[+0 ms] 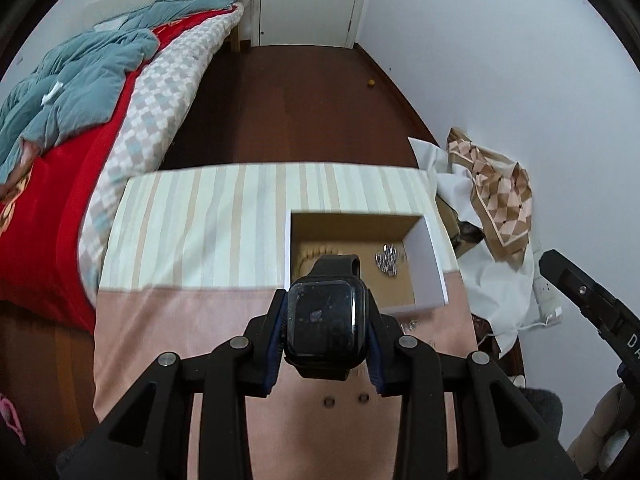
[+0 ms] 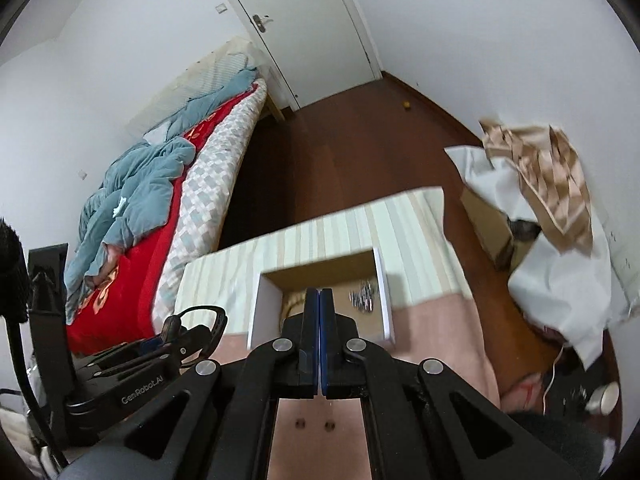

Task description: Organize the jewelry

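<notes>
My left gripper (image 1: 327, 328) pinches the smartwatch (image 1: 322, 316) sidewise, strap pointing ahead at the open box (image 1: 426, 264) just above in frame; my right gripper (image 2: 319, 312) hangs pressed together.

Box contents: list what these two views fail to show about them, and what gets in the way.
- Beaded piece: left wrist view, mostly behind the smartwatch held in the left hand-held gripper; type unclear.
- Silver cluster: too small and blurred in both views to count or name.
- Box floor, near part: right wrist view, covered by the shut right hand-held gripper.
- Small silver item outside the box: left wrist view, too small.
</notes>
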A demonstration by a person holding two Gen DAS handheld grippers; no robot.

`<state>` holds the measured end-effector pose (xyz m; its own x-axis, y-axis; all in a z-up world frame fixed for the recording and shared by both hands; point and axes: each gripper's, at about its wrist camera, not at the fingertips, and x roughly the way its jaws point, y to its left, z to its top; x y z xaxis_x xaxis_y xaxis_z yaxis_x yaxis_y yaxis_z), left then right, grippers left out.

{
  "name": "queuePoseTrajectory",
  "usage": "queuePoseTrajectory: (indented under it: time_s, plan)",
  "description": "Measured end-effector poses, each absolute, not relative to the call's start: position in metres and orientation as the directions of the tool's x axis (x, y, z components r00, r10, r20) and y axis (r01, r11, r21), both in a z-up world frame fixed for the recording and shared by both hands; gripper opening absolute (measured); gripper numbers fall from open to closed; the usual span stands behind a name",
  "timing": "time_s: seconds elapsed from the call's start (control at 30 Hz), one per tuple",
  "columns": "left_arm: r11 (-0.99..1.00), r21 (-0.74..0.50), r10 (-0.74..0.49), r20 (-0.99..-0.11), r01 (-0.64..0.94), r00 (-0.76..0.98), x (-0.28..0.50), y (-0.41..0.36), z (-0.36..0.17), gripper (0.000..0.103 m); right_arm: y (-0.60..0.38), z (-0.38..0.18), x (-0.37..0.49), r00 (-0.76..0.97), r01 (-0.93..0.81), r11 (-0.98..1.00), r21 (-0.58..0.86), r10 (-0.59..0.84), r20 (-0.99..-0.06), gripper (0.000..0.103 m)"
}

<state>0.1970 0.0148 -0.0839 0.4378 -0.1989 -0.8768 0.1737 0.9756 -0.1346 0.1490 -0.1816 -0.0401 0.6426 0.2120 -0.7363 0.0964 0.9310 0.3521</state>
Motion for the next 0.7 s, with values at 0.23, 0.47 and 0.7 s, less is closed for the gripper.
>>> queuePoseTrajectory:
  time_s: [0.23, 0.47, 0.7]
  plan:
    - [0.985, -0.082, -0.141, -0.882, 0.149, 0.45, 0.207, 0.019, -0.098, 0.031, -0.19, -0.099, 0.169, 0.483, 0.108, 0.916, 0.387, 0.292, -0.826, 0.002]
    - [0.995, -0.006, -0.047, -0.913, 0.102, 0.406, 0.179, 0.018, -0.15, 0.031, -0.188, -0.191, 0.155, 0.37, 0.188, 0.928, 0.32, 0.235, -0.899, 0.033]
    - [0.998, 0.023, 0.0, -0.927, 0.056, 0.375, 0.174, 0.019, -0.18, 0.027, -0.168, -0.237, 0.165, 0.336, 0.169, 0.964, 0.204, 0.138, -0.932, 0.033]
